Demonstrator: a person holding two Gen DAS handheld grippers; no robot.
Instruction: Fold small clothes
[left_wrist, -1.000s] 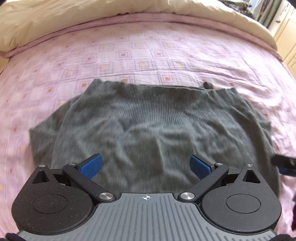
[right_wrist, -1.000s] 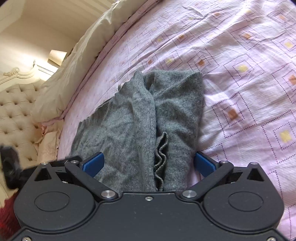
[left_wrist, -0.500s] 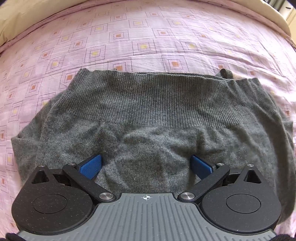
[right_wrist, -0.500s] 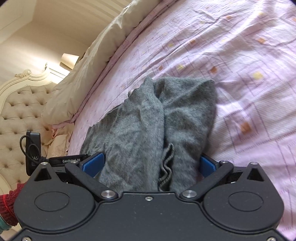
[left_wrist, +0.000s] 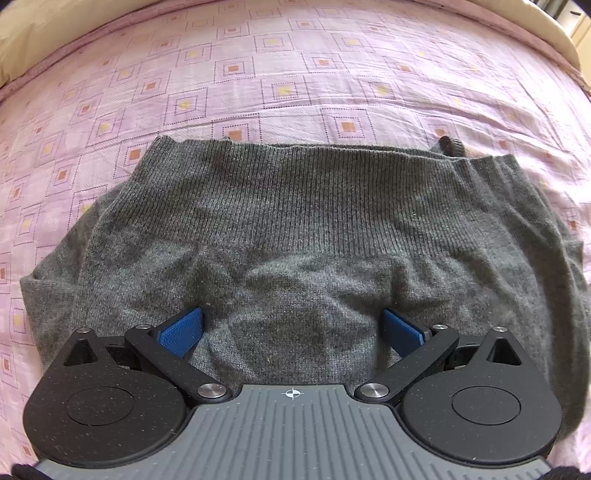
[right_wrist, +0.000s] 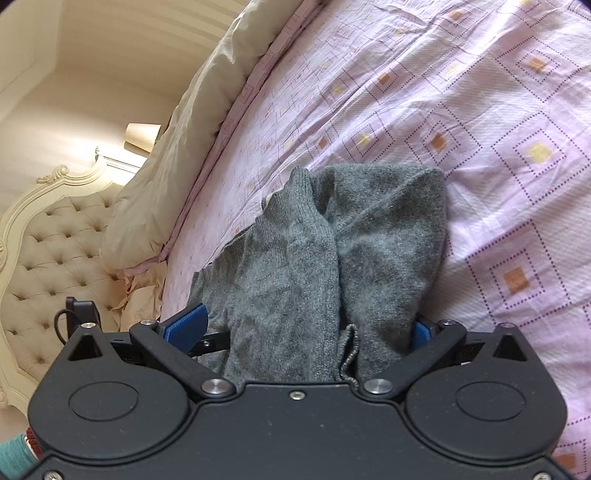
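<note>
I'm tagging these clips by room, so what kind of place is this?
Most likely a bedroom: a bed under a pink patterned sheet, a tufted headboard, and a cream pillow.

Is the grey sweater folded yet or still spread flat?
Partly folded: the sweater has its sides turned in, a sleeve lying over the body.

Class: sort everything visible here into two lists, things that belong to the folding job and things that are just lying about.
Part of the job:
- grey knitted garment
- left gripper, open over it
- right gripper, open, knit bunched between its fingers
- pink patterned bedspread, the work surface

Just lying about:
- cream duvet
- tufted headboard
- lamp
</note>
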